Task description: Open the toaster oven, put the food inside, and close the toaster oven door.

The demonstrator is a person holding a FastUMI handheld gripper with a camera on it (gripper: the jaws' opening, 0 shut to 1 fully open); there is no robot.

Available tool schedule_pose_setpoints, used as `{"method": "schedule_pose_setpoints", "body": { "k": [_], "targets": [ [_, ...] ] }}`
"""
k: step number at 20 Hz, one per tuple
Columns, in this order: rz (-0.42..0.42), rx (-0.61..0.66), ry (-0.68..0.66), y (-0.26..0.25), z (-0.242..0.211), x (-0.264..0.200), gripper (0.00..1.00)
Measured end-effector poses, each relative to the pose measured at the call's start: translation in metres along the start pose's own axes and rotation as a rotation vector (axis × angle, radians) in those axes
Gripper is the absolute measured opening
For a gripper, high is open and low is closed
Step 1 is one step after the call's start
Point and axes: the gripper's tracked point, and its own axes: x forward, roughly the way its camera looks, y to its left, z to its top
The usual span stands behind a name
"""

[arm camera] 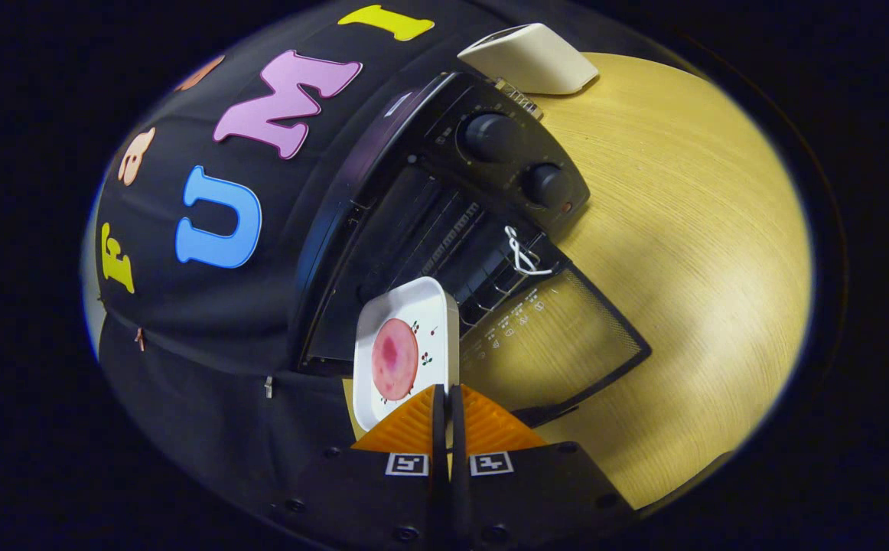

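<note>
Claw pinched tight on plate edge.

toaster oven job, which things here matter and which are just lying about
Part of the job: toaster oven, its open door, white plate with round pink food, tongs shut on the plate's edge.

Lying about: white box behind the oven, wooden table.

The claw hides the near edge of the white plate, so the pinch itself cannot be seen. The toaster oven's inside is too dark to read past its rack. Markings on the open door are too small to make out
</note>
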Motion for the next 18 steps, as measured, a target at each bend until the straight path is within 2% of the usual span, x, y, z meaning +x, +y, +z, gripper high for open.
{"method": "schedule_pose_setpoints", "body": {
  "k": [3,6,13,18],
  "targets": [
    [0.005,0.032,-0.034,0.009,0.006,0.019,0.05],
    [-0.015,0.052,-0.138,0.008,0.026,0.034,0.05],
    [-0.071,0.210,-0.294,0.000,0.066,0.055,0.05],
    [-0.064,0.311,-0.371,0.007,0.080,0.066,0.05]
  ]
}}
